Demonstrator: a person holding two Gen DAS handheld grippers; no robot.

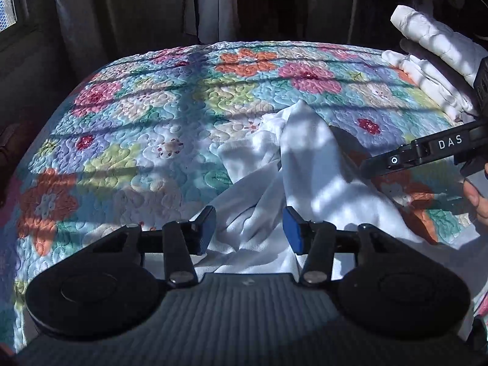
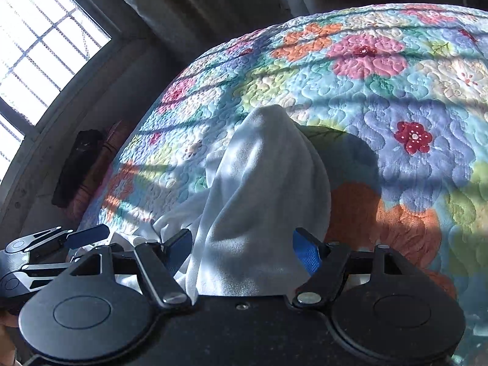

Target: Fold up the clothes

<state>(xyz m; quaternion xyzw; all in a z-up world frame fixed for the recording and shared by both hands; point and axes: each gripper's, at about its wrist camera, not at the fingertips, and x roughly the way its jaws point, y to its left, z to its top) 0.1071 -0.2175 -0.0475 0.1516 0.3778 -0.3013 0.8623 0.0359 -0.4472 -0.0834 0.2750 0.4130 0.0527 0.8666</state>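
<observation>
A white garment [image 1: 305, 177] lies crumpled on a floral quilted bedspread [image 1: 137, 116]. My left gripper [image 1: 248, 228] is open, its blue pads on either side of a bunch of the white cloth at the near edge. My right gripper [image 2: 244, 251] is open too, with a raised fold of the same garment [image 2: 262, 183] between its blue pads. The right gripper also shows in the left wrist view [image 1: 427, 152], at the right over the cloth. The left gripper shows at the lower left of the right wrist view [image 2: 61, 244].
Folded white clothes [image 1: 433, 58] are stacked at the far right of the bed. A barred window [image 2: 39, 52] is on the left wall. Dark curtains [image 1: 137, 6] hang behind the bed. A dark object [image 2: 79, 167] rests beside the bed's left edge.
</observation>
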